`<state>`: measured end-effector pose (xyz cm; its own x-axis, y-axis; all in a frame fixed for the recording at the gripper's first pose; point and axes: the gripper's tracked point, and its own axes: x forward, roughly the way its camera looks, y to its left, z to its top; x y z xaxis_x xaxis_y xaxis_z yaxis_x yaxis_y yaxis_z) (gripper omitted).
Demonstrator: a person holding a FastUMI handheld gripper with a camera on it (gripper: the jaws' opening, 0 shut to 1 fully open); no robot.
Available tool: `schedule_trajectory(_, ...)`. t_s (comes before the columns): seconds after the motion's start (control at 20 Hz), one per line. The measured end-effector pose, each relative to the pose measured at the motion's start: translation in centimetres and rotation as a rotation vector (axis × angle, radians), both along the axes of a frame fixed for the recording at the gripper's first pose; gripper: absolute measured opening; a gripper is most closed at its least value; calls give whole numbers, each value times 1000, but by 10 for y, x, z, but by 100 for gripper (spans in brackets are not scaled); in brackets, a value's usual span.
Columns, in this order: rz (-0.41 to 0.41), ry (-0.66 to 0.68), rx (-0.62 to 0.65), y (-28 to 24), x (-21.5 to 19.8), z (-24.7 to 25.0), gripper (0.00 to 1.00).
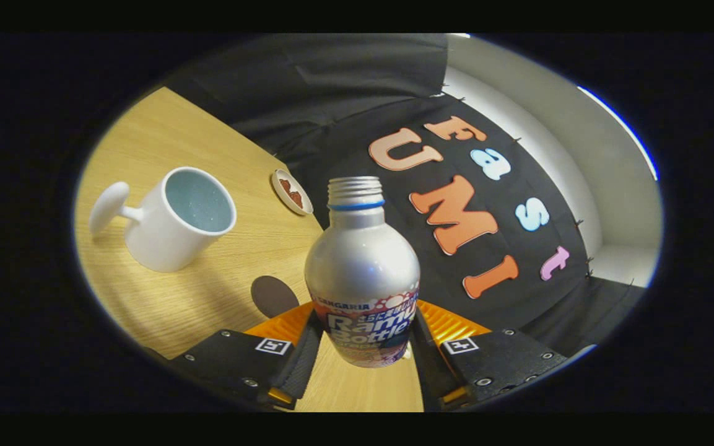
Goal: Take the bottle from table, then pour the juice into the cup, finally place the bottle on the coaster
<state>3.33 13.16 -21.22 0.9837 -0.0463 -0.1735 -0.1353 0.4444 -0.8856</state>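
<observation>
Between fingers [363, 353], silver bottle [361, 272] sitting clamped at label band, cap off, apparently lifted off counter [165, 130]. White cup [177, 217] waiting well left; dark coaster [274, 295] lying nearer fingers. Advising: carrying neck over cup mouth, tipping slowly, keeping squeeze firm.

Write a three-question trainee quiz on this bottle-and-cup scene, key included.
1. True or false: the bottle has its cap on.
2. What are the fingers doing: A) open and clear of everything, B) pressing the bottle from both sides, C) holding the cup?
3. Which flat dark thing lies on the table beside the bottle, nearer the cup?

Key: 1. False, the threaded neck is open. 2. B. 3. The coaster.
</observation>
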Motion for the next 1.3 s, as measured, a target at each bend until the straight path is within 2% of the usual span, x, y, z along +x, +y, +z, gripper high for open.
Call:
schedule_trajectory(0.55, 80, -34, -240, 16, 17, 6, 74)
schedule_trajectory(1.3, 177, -45, -517, 30, 19, 8, 73)
